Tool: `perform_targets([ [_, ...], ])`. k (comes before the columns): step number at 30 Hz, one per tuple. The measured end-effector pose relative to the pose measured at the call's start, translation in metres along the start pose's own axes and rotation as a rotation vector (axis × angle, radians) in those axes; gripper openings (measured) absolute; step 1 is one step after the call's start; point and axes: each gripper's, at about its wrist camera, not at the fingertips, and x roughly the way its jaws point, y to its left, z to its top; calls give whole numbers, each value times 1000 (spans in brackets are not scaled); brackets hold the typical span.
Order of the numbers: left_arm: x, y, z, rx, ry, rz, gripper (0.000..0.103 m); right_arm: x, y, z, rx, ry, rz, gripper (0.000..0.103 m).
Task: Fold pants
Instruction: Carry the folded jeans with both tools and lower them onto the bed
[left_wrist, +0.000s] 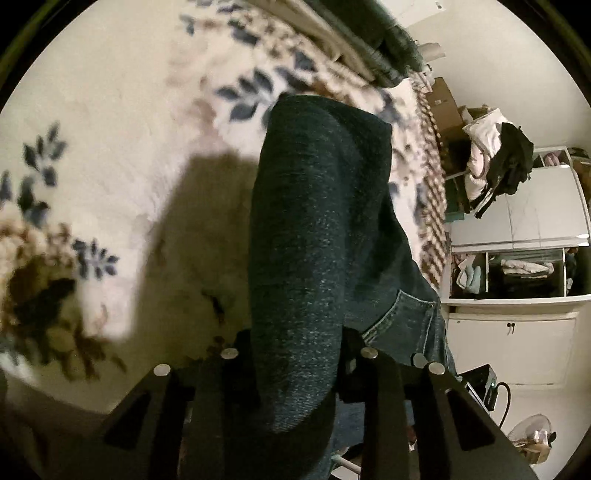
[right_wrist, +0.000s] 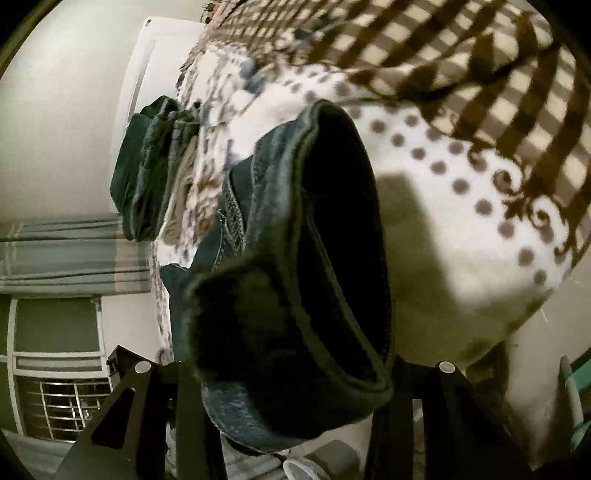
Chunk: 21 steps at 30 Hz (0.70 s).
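Dark blue jeans (left_wrist: 317, 229) held up over a floral fleece blanket (left_wrist: 110, 110), running from the bottom centre of the left wrist view up toward the upper middle, a stitched pocket corner showing at lower right. Left gripper (left_wrist: 295, 373) clamped on a thick roll of the denim, cloth bulging between the two black fingers (left_wrist: 207, 413). In the right wrist view, the same jeans (right_wrist: 280, 280) filling the centre, an open dark hem or waistband edge gaping toward the lens, a patterned back pocket visible at centre left. Right gripper (right_wrist: 295, 380) likewise closed on a bunched edge of the fabric; exact contact of the pads hidden by the cloth. Folded dark garments (right_wrist: 147, 166) stacked at left centre of that view, near the blanket's edge; a brown checked blanket (right_wrist: 461, 48) across the upper right. White cabinets (left_wrist: 517, 221) with piled clothes at right of the left view. Probably mid-carry, laying or doubling the jeans over on the bed. To do it well: keep both grips firm and level, pull the cloth taut between the two ends so seams line up, lower flat onto bare blanket well clear of the stack, release only once the fold lies smooth. Main risk: heavy denim slipping or sagging into a crooked crease.
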Motion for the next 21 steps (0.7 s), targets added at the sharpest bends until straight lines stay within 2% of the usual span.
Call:
perform_targets([
  [4, -40, -18, 5, 2, -12, 1, 24, -22, 43, 0, -8, 20, 24, 43],
  [10, -94, -65, 50, 26, -65, 9, 24, -35, 130, 27, -47, 37, 70, 43],
  [15, -121, -96, 115, 29, -137, -14, 24, -19, 214, 78, -113, 17, 97, 43],
  [21, -134, -113, 226, 30, -186, -38, 24, 34, 318, 154, -174, -16, 117, 43],
])
